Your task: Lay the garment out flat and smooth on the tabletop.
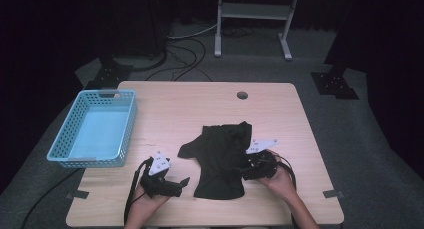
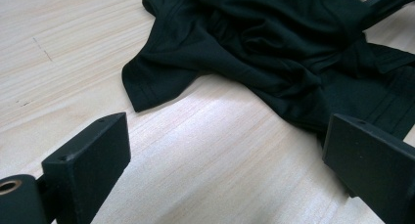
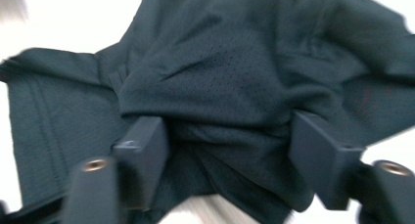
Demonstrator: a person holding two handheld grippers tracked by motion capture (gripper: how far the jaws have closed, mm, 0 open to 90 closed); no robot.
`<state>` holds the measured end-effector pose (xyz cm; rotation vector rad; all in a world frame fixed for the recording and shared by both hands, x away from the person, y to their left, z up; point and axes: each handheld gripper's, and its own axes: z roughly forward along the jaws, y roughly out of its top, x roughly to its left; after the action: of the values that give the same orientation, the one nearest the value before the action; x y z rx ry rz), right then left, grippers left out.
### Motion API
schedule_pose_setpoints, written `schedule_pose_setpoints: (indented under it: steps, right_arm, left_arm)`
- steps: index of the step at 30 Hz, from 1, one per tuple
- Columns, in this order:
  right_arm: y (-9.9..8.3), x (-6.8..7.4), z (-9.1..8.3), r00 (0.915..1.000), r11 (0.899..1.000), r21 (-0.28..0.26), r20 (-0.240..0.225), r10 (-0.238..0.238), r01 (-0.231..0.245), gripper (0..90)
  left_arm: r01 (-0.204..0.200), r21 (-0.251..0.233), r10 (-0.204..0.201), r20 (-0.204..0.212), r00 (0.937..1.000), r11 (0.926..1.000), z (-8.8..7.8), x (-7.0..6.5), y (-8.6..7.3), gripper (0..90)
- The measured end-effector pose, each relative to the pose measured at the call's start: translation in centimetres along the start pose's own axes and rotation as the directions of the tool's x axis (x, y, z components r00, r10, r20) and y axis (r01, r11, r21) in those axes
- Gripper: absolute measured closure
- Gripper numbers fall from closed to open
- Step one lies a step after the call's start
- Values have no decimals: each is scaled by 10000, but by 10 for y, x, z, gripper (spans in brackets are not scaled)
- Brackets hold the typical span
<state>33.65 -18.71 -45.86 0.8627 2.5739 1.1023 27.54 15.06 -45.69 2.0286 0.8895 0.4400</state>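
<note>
A black garment (image 1: 220,154) lies crumpled on the wooden table (image 1: 170,109), one sleeve spread to its left. My right gripper (image 1: 243,167) is at the garment's right edge. In the right gripper view its jaws (image 3: 227,136) stand apart, with a bunched fold of the mesh fabric (image 3: 220,77) between them, and the pads do not visibly squeeze it. My left gripper (image 1: 184,184) rests near the front edge, left of the garment's hem. Its jaws (image 2: 227,136) are wide open over bare wood, with the sleeve (image 2: 151,82) just ahead of them.
A blue perforated basket (image 1: 127,129) sits at the table's left side. There is a round cable hole (image 1: 242,95) near the far edge. Cables trail from both grippers toward the person. A white stand (image 1: 252,19) is on the floor beyond the table.
</note>
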Motion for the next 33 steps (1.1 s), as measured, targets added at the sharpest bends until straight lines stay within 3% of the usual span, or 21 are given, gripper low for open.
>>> schedule_pose_setpoints:
  steps: [5, 10, 11, 22, 33]
  right_arm:
    - [4, -2, 14, 9988, 9995, 155, -400, 273, -267, 525]
    - [10, 5, 20, 9985, 9991, 395, -525, -124, 145, 599]
    - [14, 10, 23, 9972, 9979, 484, -628, -394, 424, 630]
    - [24, 33, 34, 9894, 9910, 619, -909, -1131, 1190, 700]
    - [28, 55, 38, 9750, 9815, 661, -1446, -1687, 1796, 712]
  left_arm:
    - [17, -55, -17, 19, 10000, 10000, -1, 1, 0, 28]
    - [9, -21, -9, 51, 10000, 10000, -1, 1, 0, 28]
    - [-4, 13, 4, 52, 10000, 10000, 0, 1, 0, 28]
    - [49, -15, -49, 27, 10000, 10000, -2, 1, -1, 29]
    - [67, -76, -67, 25, 10000, 9999, -5, 2, -1, 31]
